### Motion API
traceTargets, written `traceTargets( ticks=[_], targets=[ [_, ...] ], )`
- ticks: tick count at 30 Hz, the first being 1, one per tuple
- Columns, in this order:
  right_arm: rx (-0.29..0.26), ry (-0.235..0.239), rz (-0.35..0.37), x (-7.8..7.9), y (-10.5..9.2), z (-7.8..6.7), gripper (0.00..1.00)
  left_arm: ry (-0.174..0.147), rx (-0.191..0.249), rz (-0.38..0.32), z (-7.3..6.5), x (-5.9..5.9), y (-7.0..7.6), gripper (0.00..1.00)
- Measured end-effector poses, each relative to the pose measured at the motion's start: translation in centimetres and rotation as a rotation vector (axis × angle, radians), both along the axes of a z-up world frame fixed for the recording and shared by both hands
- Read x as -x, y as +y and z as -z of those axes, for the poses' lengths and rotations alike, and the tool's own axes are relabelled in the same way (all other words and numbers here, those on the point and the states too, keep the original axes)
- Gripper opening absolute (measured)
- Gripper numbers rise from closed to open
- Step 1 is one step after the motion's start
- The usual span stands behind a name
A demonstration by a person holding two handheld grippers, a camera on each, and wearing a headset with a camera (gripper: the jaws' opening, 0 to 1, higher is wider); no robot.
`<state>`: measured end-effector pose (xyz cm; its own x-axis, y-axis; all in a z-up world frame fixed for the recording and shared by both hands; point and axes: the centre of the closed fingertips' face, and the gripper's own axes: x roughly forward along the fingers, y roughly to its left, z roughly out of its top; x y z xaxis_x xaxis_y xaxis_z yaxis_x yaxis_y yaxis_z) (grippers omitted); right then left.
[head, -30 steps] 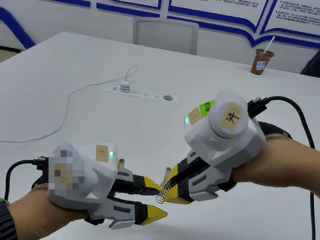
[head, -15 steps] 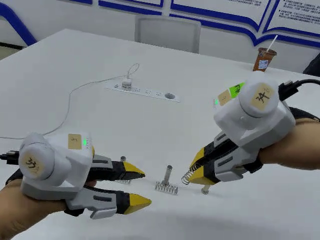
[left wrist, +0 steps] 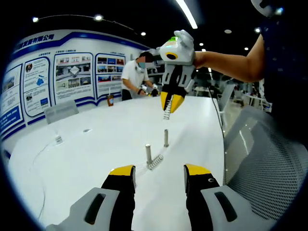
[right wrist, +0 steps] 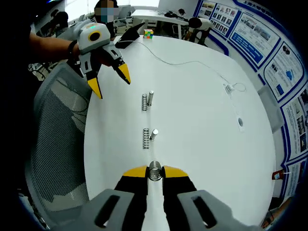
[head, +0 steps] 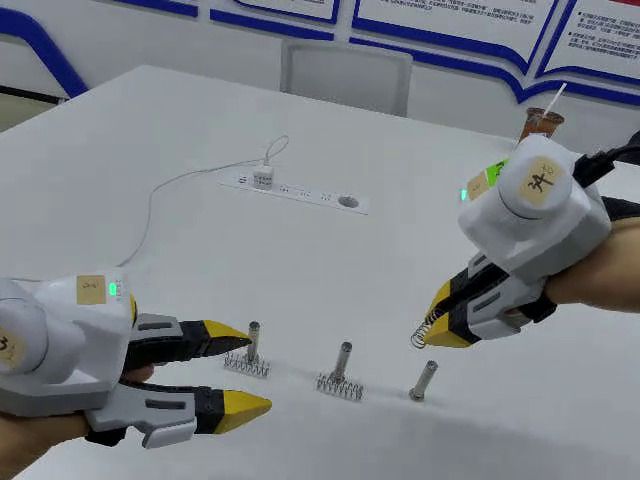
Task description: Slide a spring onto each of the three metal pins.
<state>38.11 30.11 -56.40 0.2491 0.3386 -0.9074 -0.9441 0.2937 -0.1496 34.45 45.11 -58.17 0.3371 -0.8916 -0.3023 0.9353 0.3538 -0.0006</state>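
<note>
The right tool is clamped on a spring, close above the bare pin on the bench — best to turn the coil upright over the pin tip, then lower slowly. The left tool has its jaws apart.

Bright, even light falls from above in all three views. In the head view the metal pins and the left hand-held gripper throw only faint, soft shadows on the white desk, and focus is crisp near and far. In the left gripper view a ceiling light strip and small round spotlights burn out to white, and the fisheye bends the wall posters at the left edge. In the right gripper view the desk is almost washed out, the mesh chair curves strongly, and the spring pinched in the right hand-held gripper is sharp coil by coil.
</note>
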Motion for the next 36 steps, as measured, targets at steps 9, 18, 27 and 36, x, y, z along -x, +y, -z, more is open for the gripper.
traceTargets(
  ticks=[9,18,27,36],
  targets=[
    [0.075,0.043,0.035,-0.3,-2.2,2.7,0.12,0.014,0.006,-0.018,0.3,-0.1,-0.1,0.47],
    [0.073,0.074,0.057,-0.7,-2.4,4.0,0.12,0.023,0.006,-0.022,0.7,0.0,0.1,0.49],
    [0.086,0.085,0.059,-0.7,-2.5,4.7,0.12,0.022,0.004,-0.021,0.9,-0.1,0.1,0.49],
    [0.085,0.105,0.072,-0.9,-2.4,6.4,0.12,0.024,-0.005,-0.013,1.0,0.0,0.1,0.49]
  ],
)
